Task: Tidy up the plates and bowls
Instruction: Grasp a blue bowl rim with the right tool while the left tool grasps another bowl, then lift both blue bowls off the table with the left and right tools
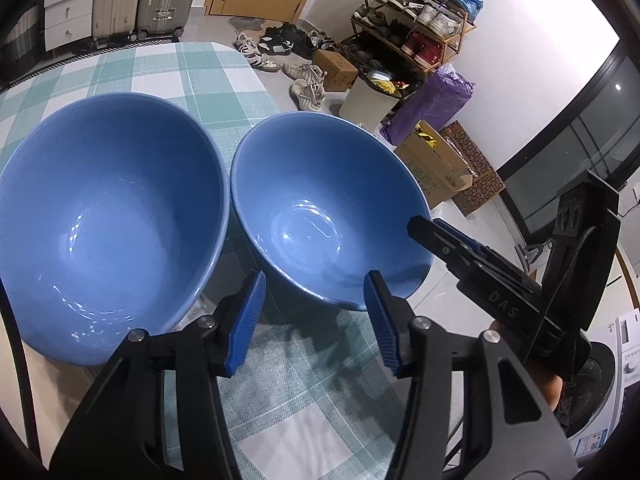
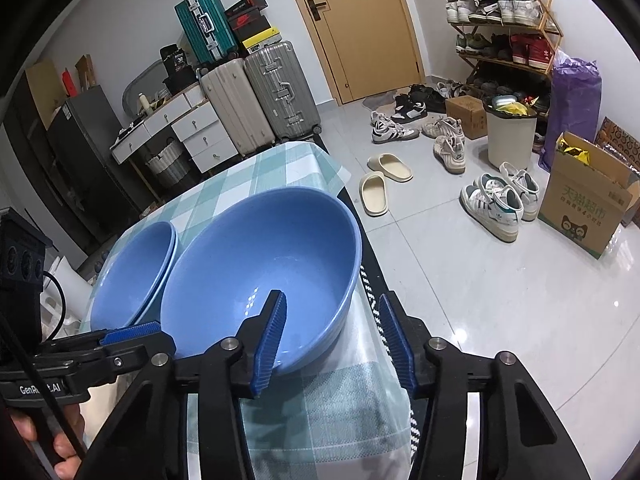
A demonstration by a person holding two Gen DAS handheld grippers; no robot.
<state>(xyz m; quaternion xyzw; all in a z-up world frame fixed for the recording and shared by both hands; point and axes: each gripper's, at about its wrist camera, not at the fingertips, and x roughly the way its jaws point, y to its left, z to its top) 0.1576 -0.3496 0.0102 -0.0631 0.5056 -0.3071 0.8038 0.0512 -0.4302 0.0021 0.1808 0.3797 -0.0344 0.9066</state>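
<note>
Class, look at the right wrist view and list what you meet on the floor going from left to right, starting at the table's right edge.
Table edge → pair of cream slippers → grey-white sneaker → white bin → cardboard box with a cat face.

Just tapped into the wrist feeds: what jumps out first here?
Two big blue bowls side by side on the checked tablecloth: the right bowl sits near the table's edge, and the left bowl looks like two stacked. Both grippers, left and right, hang open near them.
</note>
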